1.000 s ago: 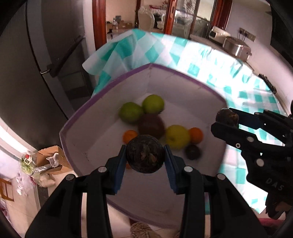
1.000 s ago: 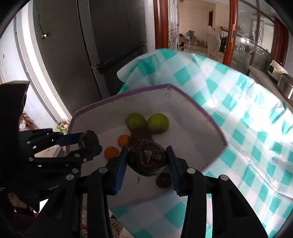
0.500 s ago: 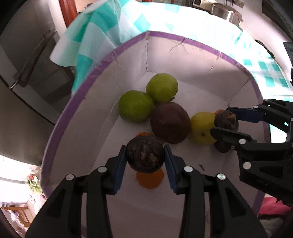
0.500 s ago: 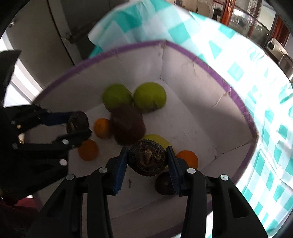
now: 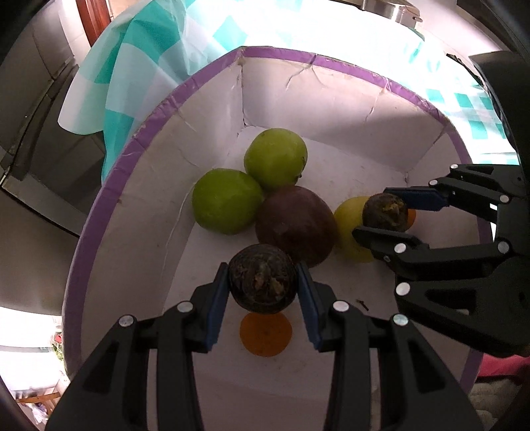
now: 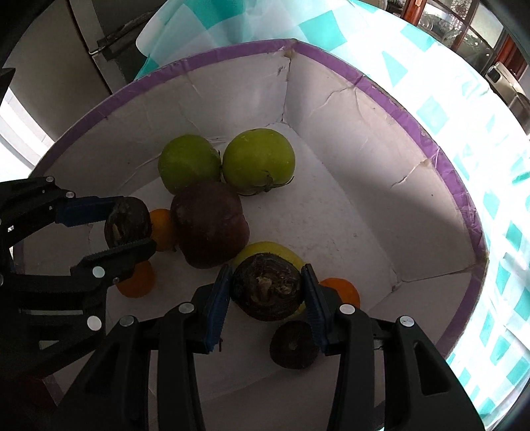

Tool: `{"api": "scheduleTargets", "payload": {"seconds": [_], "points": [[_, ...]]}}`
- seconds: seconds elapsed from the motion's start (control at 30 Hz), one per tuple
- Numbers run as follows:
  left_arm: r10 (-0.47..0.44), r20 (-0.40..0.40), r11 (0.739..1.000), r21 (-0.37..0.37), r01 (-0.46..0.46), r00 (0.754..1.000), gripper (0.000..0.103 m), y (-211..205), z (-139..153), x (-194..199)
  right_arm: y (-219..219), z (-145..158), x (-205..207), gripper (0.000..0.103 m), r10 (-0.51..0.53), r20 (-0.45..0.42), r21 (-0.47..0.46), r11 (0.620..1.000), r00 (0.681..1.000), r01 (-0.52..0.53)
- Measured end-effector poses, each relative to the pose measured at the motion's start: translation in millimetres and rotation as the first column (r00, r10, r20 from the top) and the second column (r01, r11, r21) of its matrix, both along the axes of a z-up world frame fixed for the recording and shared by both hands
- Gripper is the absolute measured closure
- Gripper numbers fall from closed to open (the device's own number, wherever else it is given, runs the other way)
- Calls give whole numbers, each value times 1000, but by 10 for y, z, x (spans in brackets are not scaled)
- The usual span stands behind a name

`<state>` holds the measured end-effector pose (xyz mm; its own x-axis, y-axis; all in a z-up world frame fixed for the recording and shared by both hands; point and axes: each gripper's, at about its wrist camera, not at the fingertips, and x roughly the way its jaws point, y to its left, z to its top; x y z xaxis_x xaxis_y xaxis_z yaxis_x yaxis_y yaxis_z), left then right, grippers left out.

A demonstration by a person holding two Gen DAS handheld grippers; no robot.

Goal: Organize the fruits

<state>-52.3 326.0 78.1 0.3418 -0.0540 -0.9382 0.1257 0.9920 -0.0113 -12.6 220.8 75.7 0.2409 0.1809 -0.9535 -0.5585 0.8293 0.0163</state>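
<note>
My left gripper (image 5: 263, 291) is shut on a dark brown wrinkled fruit (image 5: 261, 281) and holds it low inside a white box with a purple rim (image 5: 159, 109). My right gripper (image 6: 266, 293) is shut on a second dark wrinkled fruit (image 6: 266, 290), also inside the box (image 6: 391, 96). Each gripper shows in the other's view, the right one (image 5: 386, 215) and the left one (image 6: 127, 227). On the box floor lie two green apples (image 5: 225, 205) (image 5: 275, 157), a large dark purple fruit (image 5: 294, 225), a yellow fruit (image 5: 347, 215), small oranges (image 5: 265, 333) (image 6: 341, 290) and another dark fruit (image 6: 293, 344).
The box stands on a table with a teal and white checked cloth (image 6: 430, 109). A dark fridge (image 5: 29, 116) is to the left. Metal pots (image 5: 391, 10) stand at the back right. The box walls (image 6: 364, 159) rise close around both grippers.
Both grippers have moved down and forward from above the box rim into the box, each still holding its dark fruit. The fruits on the floor have not moved.
</note>
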Motion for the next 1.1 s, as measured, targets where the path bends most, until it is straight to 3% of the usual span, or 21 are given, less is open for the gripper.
{"api": "scheduleTargets", "payload": {"seconds": [0.23, 0.3, 0.5, 0.67, 0.8, 0.9, 1.0, 1.1], "points": [[-2, -8, 1000, -8, 2, 1000, 60, 37, -17, 1, -4, -12, 23, 58, -18, 1, 20, 1000, 1000, 18], [2, -7, 1000, -9, -2, 1000, 52, 33, -20, 6, -16, 31, 10, 48, -23, 19, 23, 999, 1000, 22], [39, 21, 999, -23, -39, 999, 32, 72, 16, -27, -95, 158, -20, 41, -55, 70, 21, 998, 996, 53], [96, 141, 995, -56, -89, 985, 5, 196, 235, -123, -246, 384, -58, 21, -121, 142, 55, 992, 982, 115], [125, 277, 991, -80, -107, 953, 3, 302, 531, -229, -368, 551, -54, 18, -183, 177, 104, 981, 967, 167], [156, 375, 988, -43, -151, 914, 2, 332, 754, -292, -430, 613, -47, 16, -194, 181, 126, 977, 964, 173], [197, 373, 977, 6, -215, 907, 2, 335, 821, -281, -373, 587, -98, 16, -164, 165, 113, 983, 973, 147], [197, 315, 976, 22, -215, 928, 2, 325, 738, -245, -258, 556, -181, 16, -118, 153, 90, 990, 981, 105]]}}
